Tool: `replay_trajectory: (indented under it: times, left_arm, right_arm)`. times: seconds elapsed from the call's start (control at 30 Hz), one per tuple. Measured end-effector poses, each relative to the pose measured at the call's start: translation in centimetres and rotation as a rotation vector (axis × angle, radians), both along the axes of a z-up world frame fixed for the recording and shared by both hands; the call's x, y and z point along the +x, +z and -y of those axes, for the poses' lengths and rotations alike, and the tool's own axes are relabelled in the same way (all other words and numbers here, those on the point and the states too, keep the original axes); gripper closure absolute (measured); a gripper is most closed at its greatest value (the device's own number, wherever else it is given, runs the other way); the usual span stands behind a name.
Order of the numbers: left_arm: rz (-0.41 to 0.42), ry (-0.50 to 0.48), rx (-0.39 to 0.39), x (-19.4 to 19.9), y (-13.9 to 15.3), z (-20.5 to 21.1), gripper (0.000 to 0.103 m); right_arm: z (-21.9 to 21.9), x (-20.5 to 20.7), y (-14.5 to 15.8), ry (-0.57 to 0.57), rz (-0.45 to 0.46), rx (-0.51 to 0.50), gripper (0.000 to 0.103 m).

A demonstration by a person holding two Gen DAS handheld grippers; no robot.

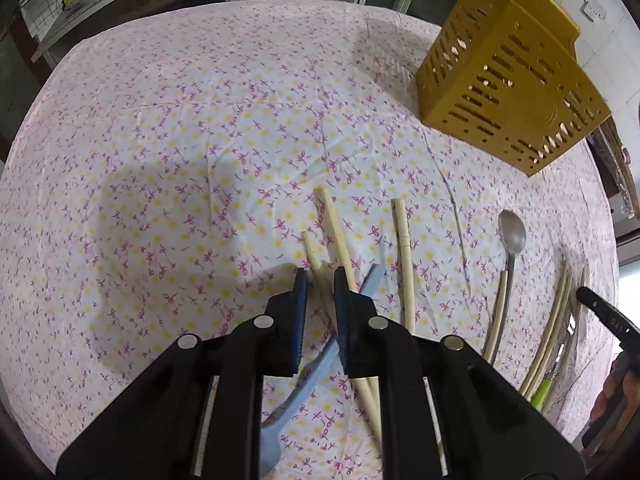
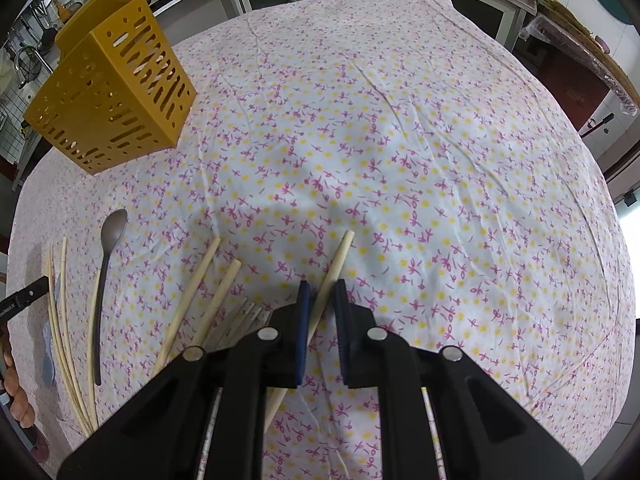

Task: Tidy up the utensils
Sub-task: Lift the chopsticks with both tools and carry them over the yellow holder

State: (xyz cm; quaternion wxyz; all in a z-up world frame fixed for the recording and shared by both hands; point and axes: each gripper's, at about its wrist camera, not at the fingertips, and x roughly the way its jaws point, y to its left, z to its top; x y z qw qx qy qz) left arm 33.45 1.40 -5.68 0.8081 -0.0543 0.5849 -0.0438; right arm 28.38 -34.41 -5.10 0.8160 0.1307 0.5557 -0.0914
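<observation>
- Left claw (image 1: 321,276) points steeply down, jaws nearly closed, empty, over chopsticks (image 1: 338,236) on the surface (image 1: 160,160).
- Right claw (image 2: 322,288) same pose, nearly closed, empty, above one chopstick (image 2: 334,268).

Floral tablecloth (image 1: 160,160) (chopsticks (image 1: 404,264), spoon (image 1: 512,236))

The right gripper (image 2: 320,288) is hanging over the floral tablecloth (image 2: 400,160), jaws nearly closed, one chopstick (image 2: 334,270) lying between them. Far off its left, a yellow utensil holder (image 2: 112,96) is standing.
</observation>
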Motion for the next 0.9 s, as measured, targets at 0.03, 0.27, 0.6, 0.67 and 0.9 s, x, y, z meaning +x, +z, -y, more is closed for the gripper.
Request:
replay_trajectory:
  times: [0.03, 0.27, 0.6, 0.67, 0.9]
  left_arm:
    - [-0.006, 0.0, 0.001, 0.2, -0.3, 0.3, 0.091]
    - [-0.011, -0.003, 0.018, 1.6, -0.6, 1.4, 0.093]
    - [0.032, -0.017, -0.021, 1.4, 0.7, 1.7, 0.099]
    - [0.054, -0.022, -0.04, 0.8, 1.6, 1.4, 0.099]
    - [0.199, -0.052, -0.104, -0.6, 7.3, 1.6, 0.099]
  right_arm:
    - [0.0, 0.1, -0.1, -0.001, -0.001, 0.003, 0.09]
    - [0.3, 1.0, -0.1, -0.002, -0.007, 0.001, 0.091]
    - [-0.8, 1.0, 1.1, 0.018, 0.041, -0.045, 0.094]
    - [-1.2, 0.5, 2.5, 0.04, 0.079, -0.053, 0.096]
    - [-3.6, -0.6, 8.1, 0.099, 0.246, -0.106, 0.097]
